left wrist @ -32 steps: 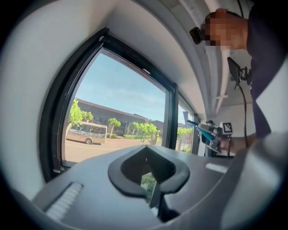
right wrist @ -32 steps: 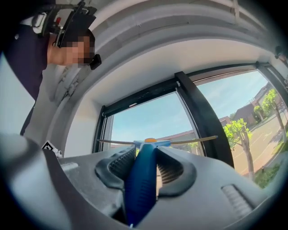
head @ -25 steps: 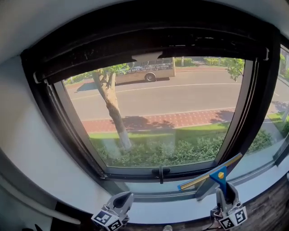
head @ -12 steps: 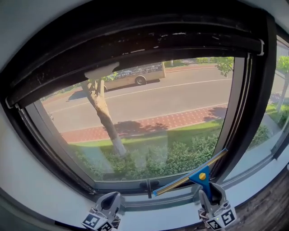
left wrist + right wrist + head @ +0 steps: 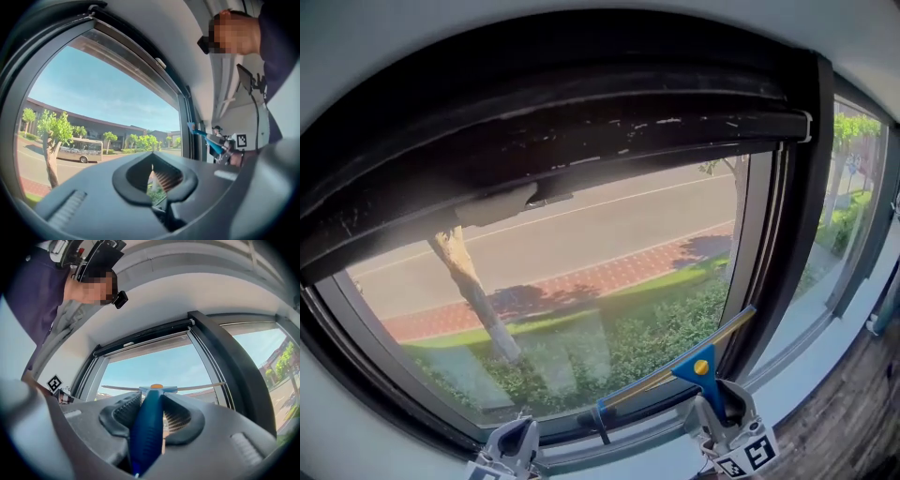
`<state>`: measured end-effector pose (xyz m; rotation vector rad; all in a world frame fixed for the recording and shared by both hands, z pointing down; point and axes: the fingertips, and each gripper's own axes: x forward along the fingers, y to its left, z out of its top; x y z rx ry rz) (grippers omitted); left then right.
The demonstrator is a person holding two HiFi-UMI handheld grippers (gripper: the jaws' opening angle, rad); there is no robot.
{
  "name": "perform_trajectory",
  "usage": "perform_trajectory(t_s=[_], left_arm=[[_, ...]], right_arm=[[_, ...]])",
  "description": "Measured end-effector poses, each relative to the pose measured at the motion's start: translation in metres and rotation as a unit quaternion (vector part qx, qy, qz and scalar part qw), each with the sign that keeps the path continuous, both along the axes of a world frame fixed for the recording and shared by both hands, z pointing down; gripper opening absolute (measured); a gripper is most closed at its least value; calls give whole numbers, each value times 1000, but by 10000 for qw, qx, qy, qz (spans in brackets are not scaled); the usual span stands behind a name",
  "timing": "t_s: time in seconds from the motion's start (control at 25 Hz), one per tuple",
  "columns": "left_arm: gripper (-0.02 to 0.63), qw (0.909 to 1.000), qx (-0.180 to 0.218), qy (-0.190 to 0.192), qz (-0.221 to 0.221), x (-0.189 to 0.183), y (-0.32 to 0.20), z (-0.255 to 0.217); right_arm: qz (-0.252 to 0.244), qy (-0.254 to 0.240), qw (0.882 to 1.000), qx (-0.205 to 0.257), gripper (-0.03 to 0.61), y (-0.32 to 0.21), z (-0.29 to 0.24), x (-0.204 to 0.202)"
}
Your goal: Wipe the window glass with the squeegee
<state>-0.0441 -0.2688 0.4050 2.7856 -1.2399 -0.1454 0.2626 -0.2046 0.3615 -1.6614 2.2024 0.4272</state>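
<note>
My right gripper (image 5: 152, 411) is clamped on the squeegee (image 5: 698, 366) handle. My left gripper (image 5: 153, 180) is pinched together on nothing, low by the frame. In the last second the tilted blade has come up from the sill across the lower right of the glass (image 5: 581, 272), so I judge a stroke is starting.

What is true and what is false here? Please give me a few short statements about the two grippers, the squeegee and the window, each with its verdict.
1. The right gripper is shut on the handle of the blue plastic squeegee. True.
2. The left gripper clamps a cloth. False: nothing is between its jaws.
3. The squeegee's blade is tilted, its right end higher in the head view. True.
4. The squeegee is at the top of the black-framed window glass. False: it is low, near the bottom frame.
</note>
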Motion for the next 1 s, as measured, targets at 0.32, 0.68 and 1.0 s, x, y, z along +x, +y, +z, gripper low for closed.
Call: perform_trajectory(t_s=[0.32, 0.68, 1.0], left_arm=[[5, 9998, 72, 104, 176, -8, -24, -16], [5, 9990, 68, 229, 377, -19, -54, -27], [5, 9962, 669, 259, 490, -14, -67, -85]], right_arm=[[646, 372, 9956, 564, 144, -17, -47, -35], [531, 490, 9895, 1255, 144, -30, -127, -28], [398, 429, 9842, 1670, 144, -52, -193, -9]])
